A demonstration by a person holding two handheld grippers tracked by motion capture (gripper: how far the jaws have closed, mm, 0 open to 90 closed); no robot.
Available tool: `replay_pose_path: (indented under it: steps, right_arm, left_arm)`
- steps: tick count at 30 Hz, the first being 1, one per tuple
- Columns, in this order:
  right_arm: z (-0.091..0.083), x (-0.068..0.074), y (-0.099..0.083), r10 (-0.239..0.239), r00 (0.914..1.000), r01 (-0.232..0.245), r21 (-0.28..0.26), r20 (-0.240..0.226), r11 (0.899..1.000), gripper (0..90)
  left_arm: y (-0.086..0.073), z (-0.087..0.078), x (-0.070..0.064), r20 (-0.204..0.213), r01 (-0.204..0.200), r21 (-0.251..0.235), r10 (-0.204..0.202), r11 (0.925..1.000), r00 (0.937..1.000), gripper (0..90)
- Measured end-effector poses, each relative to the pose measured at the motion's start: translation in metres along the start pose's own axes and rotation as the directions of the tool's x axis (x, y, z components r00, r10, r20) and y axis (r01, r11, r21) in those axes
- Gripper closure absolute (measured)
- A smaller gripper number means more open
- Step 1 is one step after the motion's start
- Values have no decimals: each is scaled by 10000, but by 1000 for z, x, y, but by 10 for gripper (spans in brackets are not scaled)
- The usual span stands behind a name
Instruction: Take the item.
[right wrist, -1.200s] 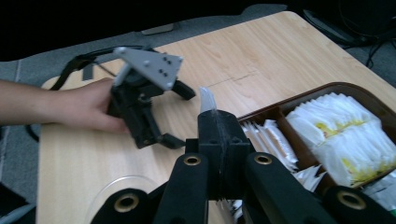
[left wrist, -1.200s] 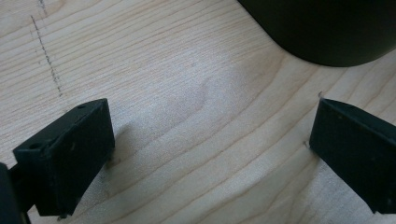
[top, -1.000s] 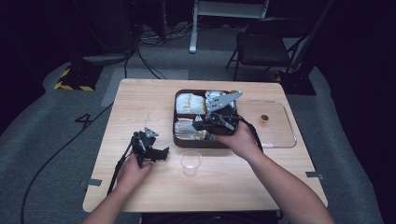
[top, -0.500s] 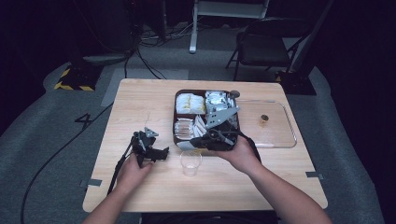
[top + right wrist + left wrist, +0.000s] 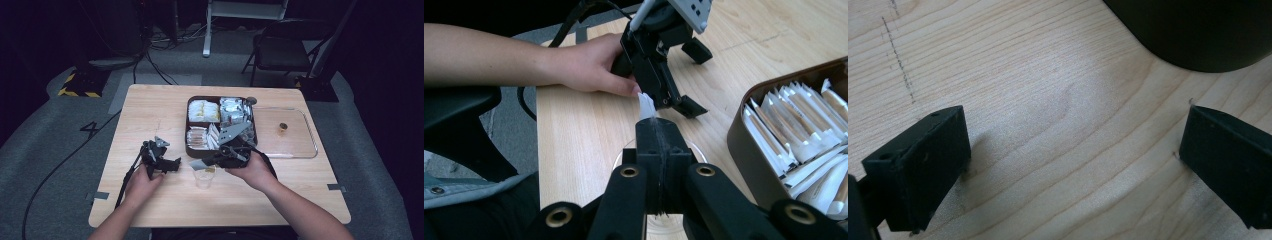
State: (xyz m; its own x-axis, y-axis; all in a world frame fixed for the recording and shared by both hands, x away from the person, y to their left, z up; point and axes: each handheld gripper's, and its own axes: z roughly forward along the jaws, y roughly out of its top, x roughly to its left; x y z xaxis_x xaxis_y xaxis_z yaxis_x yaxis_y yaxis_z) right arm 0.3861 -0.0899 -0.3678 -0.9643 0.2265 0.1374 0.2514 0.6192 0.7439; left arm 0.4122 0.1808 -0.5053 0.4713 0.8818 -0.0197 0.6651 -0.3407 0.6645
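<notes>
On the wooden table (image 5: 150, 115) at frame centre, my right gripper (image 5: 647, 112), clamped on a white packet (image 5: 645, 106), has swung from the tray (image 5: 189, 125) to over the cup (image 5: 203, 177), likely to drop it, my left gripper (image 5: 1073, 150) gaping empty.

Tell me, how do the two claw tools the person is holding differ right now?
The left gripper has its jaws spread wide with nothing between them, while the right gripper is pressed shut on a thin white packet. The left gripper rests low on the bare table, apart from the cup; the right gripper hangs above the small clear cup. Both are black two-jaw tools, each held in one hand.
</notes>
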Motion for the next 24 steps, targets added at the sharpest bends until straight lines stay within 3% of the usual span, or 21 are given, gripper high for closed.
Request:
replay_pose_path:
  steps: [17, 24]
  right_arm:
    - [7, 2, -3, -222, 9989, 181, 991, 409, 9949, 892]
    - [10, 3, -2, -351, 9971, 238, 1599, 682, 9868, 889]
  left_arm:
    - [0, 0, 0, 1, 0, 0, 0, 10000, 10000, 3]
    - [0, 0, 0, 0, 1, -1, -1, 10000, 10000, 3]
